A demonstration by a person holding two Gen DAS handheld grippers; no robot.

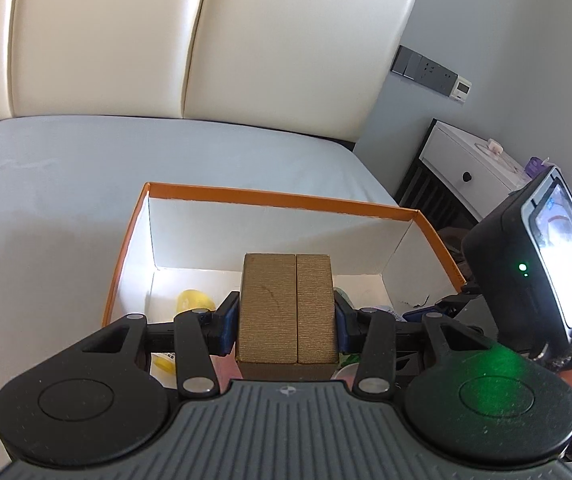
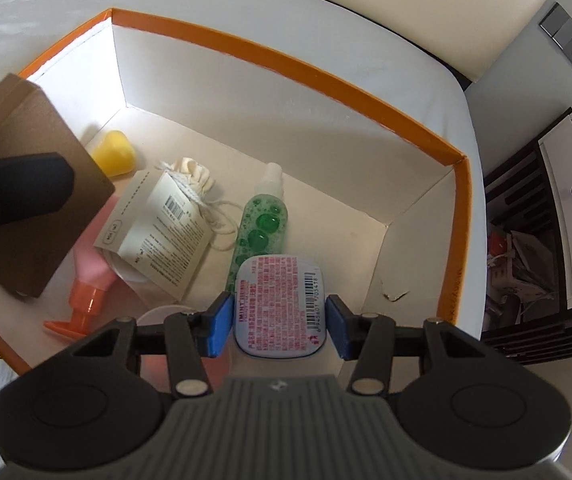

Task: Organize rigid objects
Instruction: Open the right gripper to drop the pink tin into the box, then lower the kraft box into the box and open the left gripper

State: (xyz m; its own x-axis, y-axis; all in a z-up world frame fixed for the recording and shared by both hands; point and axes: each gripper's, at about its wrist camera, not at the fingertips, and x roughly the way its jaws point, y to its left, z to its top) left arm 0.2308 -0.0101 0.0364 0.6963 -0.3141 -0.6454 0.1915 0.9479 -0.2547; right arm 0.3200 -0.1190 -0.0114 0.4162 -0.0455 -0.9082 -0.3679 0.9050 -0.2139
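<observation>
Left hand-held gripper (image 1: 286, 316) clamps a gold box (image 1: 286, 308) over the orange box (image 1: 277, 198); the right one (image 2: 279, 318) apparently grips a mint tin (image 2: 279, 304).

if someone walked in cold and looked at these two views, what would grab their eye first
Probably the orange-rimmed box on the bed, white inside and already holding a green bottle, a pink bottle and a yellow piece. Next, each gripper's load above it: the left gripper clamps a gold box over the near edge, and the right gripper has a small printed tin between its blue pads.
</observation>
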